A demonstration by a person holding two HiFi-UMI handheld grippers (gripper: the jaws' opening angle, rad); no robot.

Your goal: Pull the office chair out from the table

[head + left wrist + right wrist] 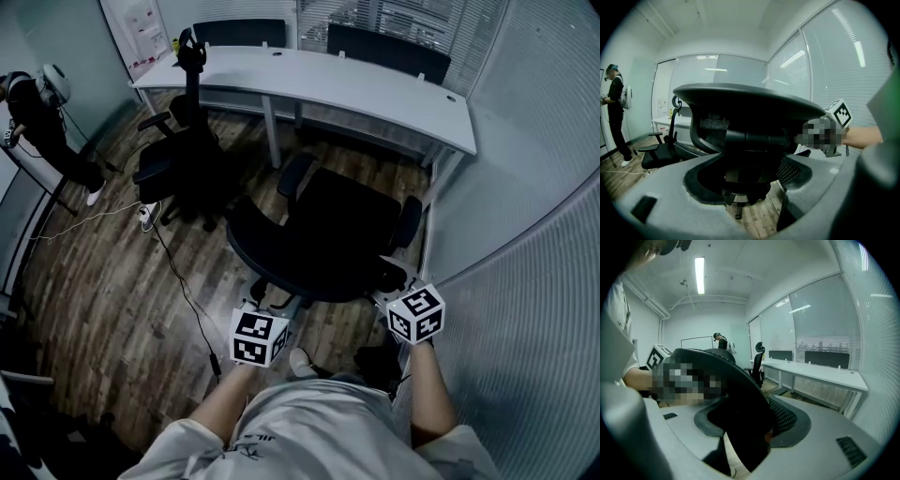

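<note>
- A black mesh-backed office chair [328,234] stood on a dark wood-plank floor [112,281]. Its seat faced a long white counter [375,94] and sat clear of the counter's edge. Its backrest was turned toward the camera wearer.
- The left claw [750,176] was closed on the left end of the backrest's top rim. Only the thick black frame between its grey jaws kept them apart.
- The right claw [754,423] gripped the same rim further right. The rim ran slantwise between its jaws, with mesh against one pad.
- A striped glass partition [525,234] rose just right of the chair.
- A second black chair with a headrest [183,159] stood to the left, near the counter.
- A person [42,112] stood beyond that chair at the far left.
</note>
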